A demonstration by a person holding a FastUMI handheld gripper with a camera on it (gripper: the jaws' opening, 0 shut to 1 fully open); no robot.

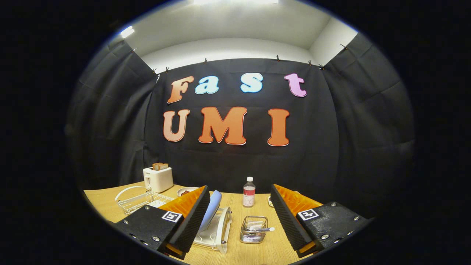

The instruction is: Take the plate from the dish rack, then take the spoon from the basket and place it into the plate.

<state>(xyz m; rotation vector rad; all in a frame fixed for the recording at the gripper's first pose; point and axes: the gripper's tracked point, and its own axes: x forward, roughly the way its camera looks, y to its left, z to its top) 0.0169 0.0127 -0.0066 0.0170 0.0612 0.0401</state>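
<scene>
A light blue plate [212,210] stands on edge in a white dish rack [218,232], close against the inner side of my left finger [193,217]. A small wire basket [254,229] sits on the wooden table [235,206] between the fingers, nearer the right one [289,217]. A spoon [262,229] lies across the basket, its bowl toward the right finger. My gripper [241,221] hangs above the table, open wide, with nothing pressed between its fingers.
A white toaster [158,178] with toast stands at the back left. A white wire basket [141,200] lies in front of it, with a small bowl [186,191] beside. A water bottle [249,192] stands beyond the wire basket.
</scene>
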